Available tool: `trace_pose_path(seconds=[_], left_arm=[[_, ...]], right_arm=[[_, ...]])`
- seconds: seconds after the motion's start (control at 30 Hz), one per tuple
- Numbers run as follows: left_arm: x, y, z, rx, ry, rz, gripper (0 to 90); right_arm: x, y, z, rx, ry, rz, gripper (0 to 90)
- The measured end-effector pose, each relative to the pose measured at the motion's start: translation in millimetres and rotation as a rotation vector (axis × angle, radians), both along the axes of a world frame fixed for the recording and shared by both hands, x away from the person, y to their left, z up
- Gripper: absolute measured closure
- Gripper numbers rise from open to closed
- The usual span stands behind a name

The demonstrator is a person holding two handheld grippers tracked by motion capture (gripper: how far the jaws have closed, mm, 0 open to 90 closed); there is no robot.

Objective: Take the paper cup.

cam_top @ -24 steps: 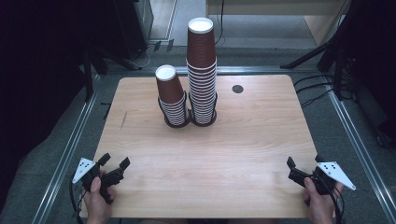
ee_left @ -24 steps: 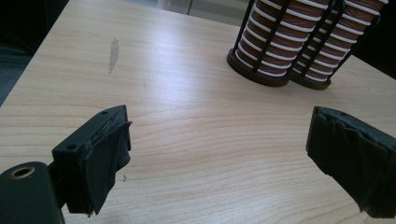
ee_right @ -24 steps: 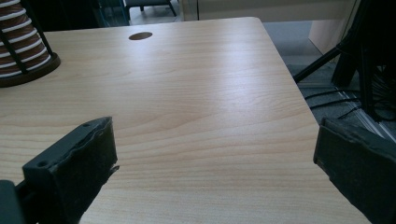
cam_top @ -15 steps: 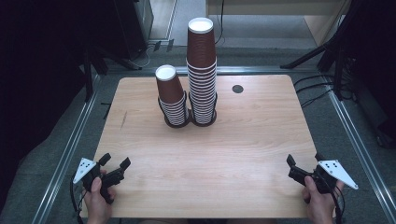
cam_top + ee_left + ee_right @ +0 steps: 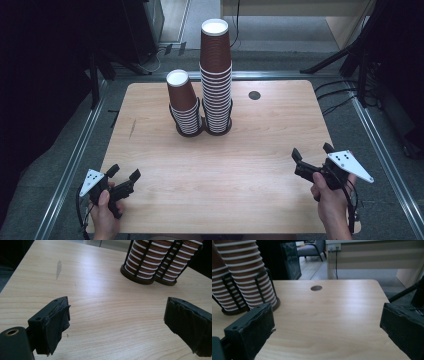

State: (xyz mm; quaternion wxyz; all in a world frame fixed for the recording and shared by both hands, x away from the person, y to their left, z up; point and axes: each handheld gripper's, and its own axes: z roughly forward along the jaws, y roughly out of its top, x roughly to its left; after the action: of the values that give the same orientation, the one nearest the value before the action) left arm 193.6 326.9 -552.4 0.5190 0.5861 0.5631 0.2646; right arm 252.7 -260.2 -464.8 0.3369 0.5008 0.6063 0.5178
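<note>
You have two stacks of brown paper cups with white rims, each standing mouth-down in its own round black wire holder on the far half of the wooden counter (image 5: 220,170). The taller stack of brown paper cups (image 5: 216,75) stands upright, its white base facing up at the top. Just to its left, with the two holders touching or nearly so, the shorter stack of brown paper cups (image 5: 184,105) reaches to about the middle of the taller one and leans slightly to the left at the top. Thin white rim bands show between the black bars of each holder.
</note>
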Motion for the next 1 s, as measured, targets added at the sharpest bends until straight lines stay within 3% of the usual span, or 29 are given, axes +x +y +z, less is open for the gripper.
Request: trace_pose_path(seconds=[0.27, 0.67, 0.77, 1.0], left_arm=[[0.2, -0.1, -0.1, 0.000, 0.001, -0.003, 6.3], [0.2, 0.2, -0.3, -0.004, -0.002, -0.005, 6.3], [0.4, 0.2, -0.4, -0.006, -0.002, -0.002, 6.3], [0.6, 1.1, -0.5, -0.016, -0.004, -0.003, 6.3]], right_arm=[[19.7, 31.5, 35.5, 0.005, -0.029, 0.072, 0.0], [48.9, 78.9, 74.7, -0.013, -0.078, 0.151, 0.0], [54.7, 90.4, 85.9, 0.035, -0.075, 0.189, 0.0], [67.2, 119.1, 110.5, 0.030, -0.105, 0.222, 0.0]])
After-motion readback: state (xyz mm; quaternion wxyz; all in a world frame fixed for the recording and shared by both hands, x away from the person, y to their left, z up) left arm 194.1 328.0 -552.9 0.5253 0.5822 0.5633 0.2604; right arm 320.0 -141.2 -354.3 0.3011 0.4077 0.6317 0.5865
